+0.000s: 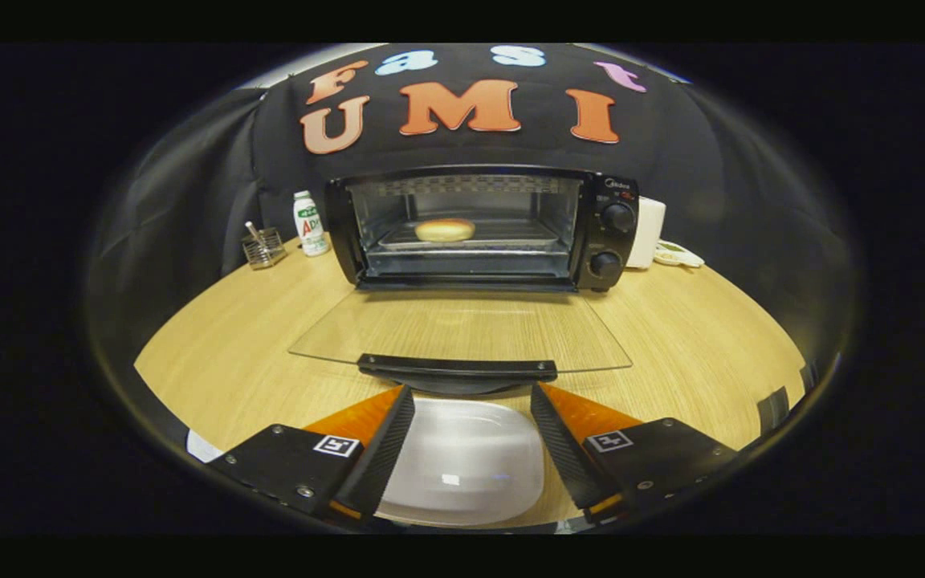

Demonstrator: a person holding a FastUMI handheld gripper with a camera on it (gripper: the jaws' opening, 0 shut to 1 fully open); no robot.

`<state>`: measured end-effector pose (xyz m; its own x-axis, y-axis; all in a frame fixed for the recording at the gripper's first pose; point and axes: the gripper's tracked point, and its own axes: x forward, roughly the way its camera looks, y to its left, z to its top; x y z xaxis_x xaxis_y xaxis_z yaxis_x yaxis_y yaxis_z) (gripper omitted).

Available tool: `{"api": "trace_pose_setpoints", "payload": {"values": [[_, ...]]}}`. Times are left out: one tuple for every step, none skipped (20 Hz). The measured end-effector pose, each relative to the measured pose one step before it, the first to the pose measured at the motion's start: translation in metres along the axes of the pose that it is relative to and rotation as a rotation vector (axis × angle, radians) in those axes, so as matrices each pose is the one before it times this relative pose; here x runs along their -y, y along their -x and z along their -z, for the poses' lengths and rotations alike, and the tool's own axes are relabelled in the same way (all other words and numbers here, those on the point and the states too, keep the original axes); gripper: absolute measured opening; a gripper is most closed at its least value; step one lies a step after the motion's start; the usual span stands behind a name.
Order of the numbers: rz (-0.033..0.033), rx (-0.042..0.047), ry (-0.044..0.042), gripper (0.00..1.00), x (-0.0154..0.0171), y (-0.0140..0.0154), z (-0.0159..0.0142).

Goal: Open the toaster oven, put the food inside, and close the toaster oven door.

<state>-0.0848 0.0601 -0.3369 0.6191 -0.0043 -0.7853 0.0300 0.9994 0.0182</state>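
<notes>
Gripper view: round wooden table (222, 353), pale grain, black cloth wall behind. Black toaster oven (482, 229) at far side, glass door (462, 329) folded down flat, dark handle (457, 369) just ahead of fingers. Round bun (445, 230) on rack inside. Gripper (470, 401) spread wide, empty, above white glossy plate (466, 466). Bottle (310, 223) and wire holder (263, 247) beside oven.
</notes>
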Motion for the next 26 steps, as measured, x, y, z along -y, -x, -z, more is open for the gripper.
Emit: {"api": "trace_pose_setpoints", "payload": {"values": [[0.00657, -0.01291, -0.00013, 0.88, 0.00201, -0.00410, 0.00237], [0.00818, -0.00719, -0.00665, 0.88, 0.00205, -0.00405, 0.00039], [0.00674, -0.00208, -0.01123, 0.88, 0.00197, -0.00254, -0.00232], [-0.00031, -0.01808, -0.00394, 0.88, -0.00123, -0.00102, 0.00164], [0.00312, -0.00374, 0.00830, 0.87, -0.00124, 0.00134, -0.00045], [-0.00234, 0.00613, 0.00784, 0.88, -0.00083, 0.00166, -0.00343], [-0.00228, 0.03697, 0.00053, 0.88, 0.00111, 0.00301, -0.00947], [-0.00456, -0.01353, -0.01428, 0.88, -0.00208, 0.00312, -0.00369], [0.00237, 0.01416, -0.01882, 0.87, 0.00255, -0.00026, -0.00598], [-0.00141, -0.02734, 0.00571, 0.87, -0.00061, -0.00089, 0.00414], [0.00082, 0.00384, 0.00281, 0.87, -0.00006, 0.00182, -0.00352], [-0.00070, 0.02013, -0.00473, 0.86, 0.00047, 0.00292, -0.00523], [0.00037, 0.02006, -0.00962, 0.86, 0.00055, 0.00307, -0.00654], [-0.00061, 0.01367, -0.00468, 0.86, 0.00003, 0.00282, -0.00635], [-0.00007, 0.01425, -0.00427, 0.86, -0.00038, 0.00308, -0.00695], [-0.00121, 0.02891, -0.00047, 0.86, -0.00087, 0.00342, -0.01244], [0.00000, 0.04396, 0.00583, 0.86, 0.00056, 0.00224, -0.01540], [-0.01175, 0.04967, 0.00862, 0.86, -0.00302, 0.00128, -0.01760], [-0.00856, 0.02245, 0.00494, 0.86, -0.00344, -0.00170, -0.00994], [-0.00100, 0.00108, 0.00373, 0.86, -0.00054, -0.00144, -0.00629], [-0.00010, 0.02234, 0.00339, 0.87, -0.00025, -0.00397, -0.00861], [-0.00037, 0.01766, -0.00278, 0.88, -0.00119, -0.00699, -0.00907], [0.00089, 0.01782, -0.00189, 0.88, -0.00020, -0.00223, -0.00753], [0.00214, 0.00447, -0.00310, 0.88, -0.00043, -0.00754, -0.00478], [0.01162, -0.00978, 0.00008, 0.89, 0.00208, -0.00694, 0.00120], [0.01189, -0.00397, 0.00091, 0.88, 0.00210, -0.00778, -0.00129]]}}
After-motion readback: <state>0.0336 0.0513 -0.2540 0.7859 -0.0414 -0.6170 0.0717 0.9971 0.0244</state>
